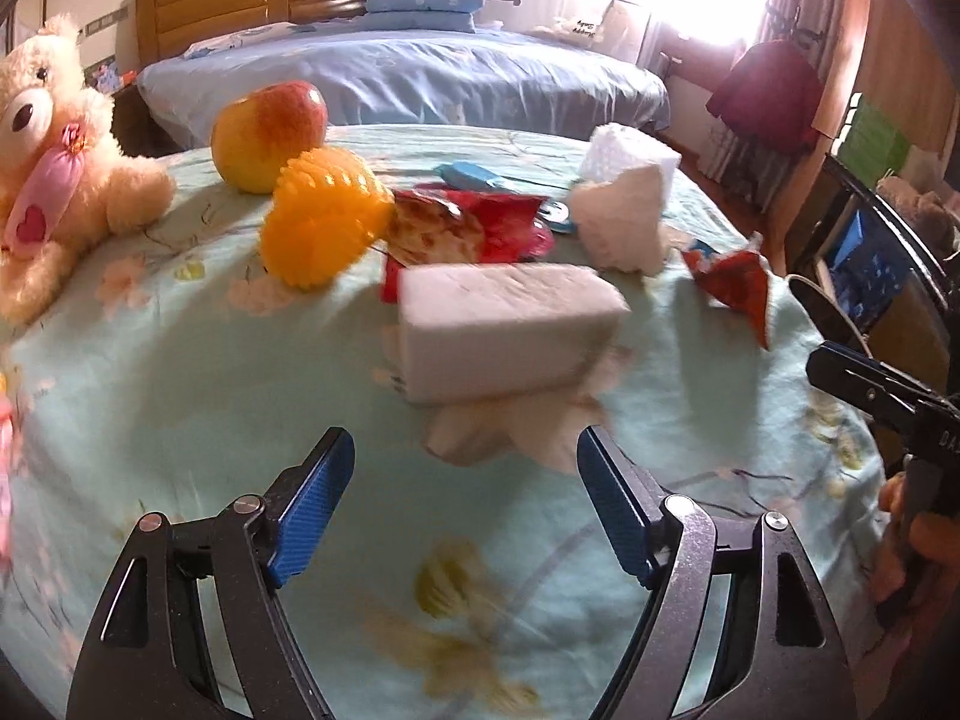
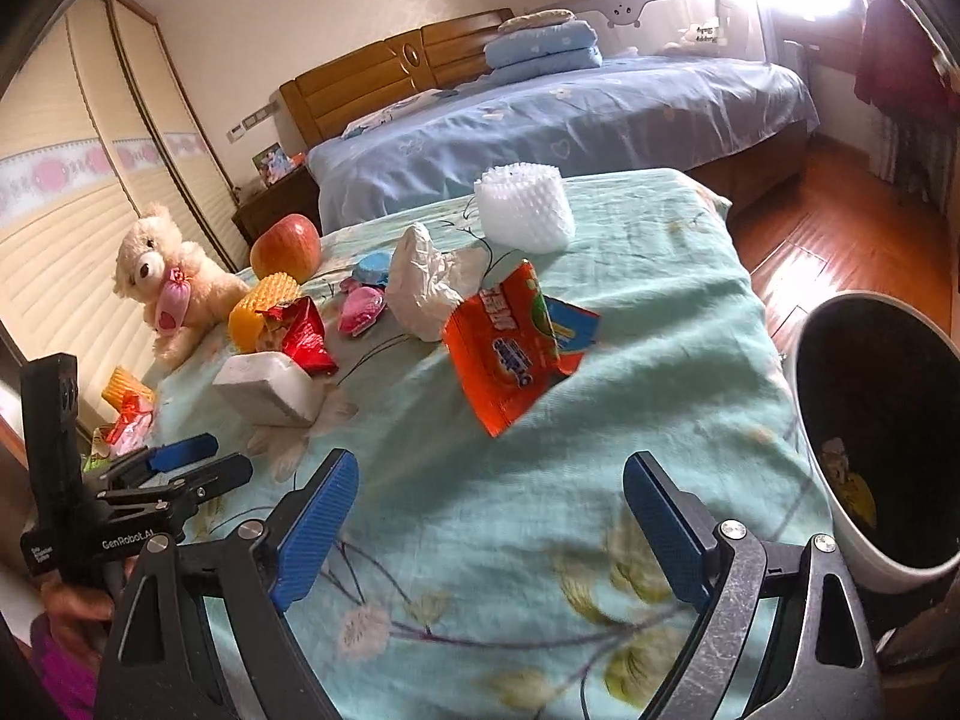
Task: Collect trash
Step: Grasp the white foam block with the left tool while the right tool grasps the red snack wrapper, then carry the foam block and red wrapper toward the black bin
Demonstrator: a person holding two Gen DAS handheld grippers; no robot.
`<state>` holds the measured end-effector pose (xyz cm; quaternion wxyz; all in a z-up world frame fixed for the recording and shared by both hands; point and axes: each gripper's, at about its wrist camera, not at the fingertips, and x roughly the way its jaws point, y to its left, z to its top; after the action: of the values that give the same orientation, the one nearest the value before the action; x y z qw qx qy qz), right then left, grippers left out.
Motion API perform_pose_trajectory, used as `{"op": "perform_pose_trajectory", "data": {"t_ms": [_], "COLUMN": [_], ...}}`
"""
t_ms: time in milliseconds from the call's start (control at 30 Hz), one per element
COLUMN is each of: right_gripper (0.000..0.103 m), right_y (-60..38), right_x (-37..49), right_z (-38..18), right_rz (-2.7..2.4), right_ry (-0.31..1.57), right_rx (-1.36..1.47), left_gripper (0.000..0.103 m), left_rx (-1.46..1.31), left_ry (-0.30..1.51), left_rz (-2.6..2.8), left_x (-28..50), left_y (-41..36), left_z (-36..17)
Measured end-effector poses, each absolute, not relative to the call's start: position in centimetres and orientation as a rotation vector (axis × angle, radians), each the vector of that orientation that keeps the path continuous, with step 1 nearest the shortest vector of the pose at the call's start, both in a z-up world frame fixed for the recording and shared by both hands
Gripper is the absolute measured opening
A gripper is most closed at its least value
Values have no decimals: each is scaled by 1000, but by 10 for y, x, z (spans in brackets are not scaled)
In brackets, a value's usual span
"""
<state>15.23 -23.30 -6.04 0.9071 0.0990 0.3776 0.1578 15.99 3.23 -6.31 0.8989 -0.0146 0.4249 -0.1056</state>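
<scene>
The left gripper (image 1: 465,510) points steeply down at the flowered cloth (image 1: 180,396), its blue pads spread wide with nothing between them; a white foam block (image 1: 504,330) lies just beyond its tips. The right gripper (image 2: 489,531) also tilts downward, jaws wide and empty, over a bare stretch of cloth. A hand (image 2: 78,600) holds the left tool at the near left of the right wrist view.

Farther out, an orange snack wrapper (image 2: 516,348) lies ahead of the right gripper, with a crumpled white bag (image 2: 426,282) behind it and a white foam net (image 2: 522,210) at the far side. A red wrapper (image 2: 306,336) touches the foam block, beside a yellow foam net (image 2: 258,306); an apple (image 2: 285,255) and a teddy bear (image 2: 168,282) sit at the far left.

A dark bin (image 2: 876,450) stands off the table's right edge, near the right gripper. The near cloth between both grippers is open; the right edge drops to wooden floor (image 2: 840,240).
</scene>
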Motion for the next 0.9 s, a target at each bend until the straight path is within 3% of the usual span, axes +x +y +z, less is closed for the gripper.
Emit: {"op": "perform_pose_trajectory", "data": {"t_ms": [400, 500, 567, 633, 700, 800, 900], "right_gripper": [90, 85, 72, 37, 30, 5, 3], "right_y": [-225, -223, -223, -222, -223, -226, -231], "right_x": [188, 193, 197, 200, 201, 195, 185], "right_z": [-68, -68, -69, -71, -74, -71, -68], "right_rz": [293, 287, 286, 278, 279, 282, 289], "right_ry": [807, 799, 799, 810, 821, 800, 786], "right_rx": [173, 164, 164, 161, 169, 181, 196], "left_gripper": [77, 59, 47, 36, 29, 23, 21], "left_rx": [-12, 16, 37, 55, 41, 23, -6], "left_ry": [856, 852, 851, 839, 832, 827, 822], "left_rz": [-310, -332, -327, -323, -328, -322, -326], "left_x": [190, 189, 188, 184, 180, 169, 158], "left_y": [34, 26, 21, 18, 19, 16, 11], "left_z": [-63, -63, -64, -62, -61, -60, -59]}}
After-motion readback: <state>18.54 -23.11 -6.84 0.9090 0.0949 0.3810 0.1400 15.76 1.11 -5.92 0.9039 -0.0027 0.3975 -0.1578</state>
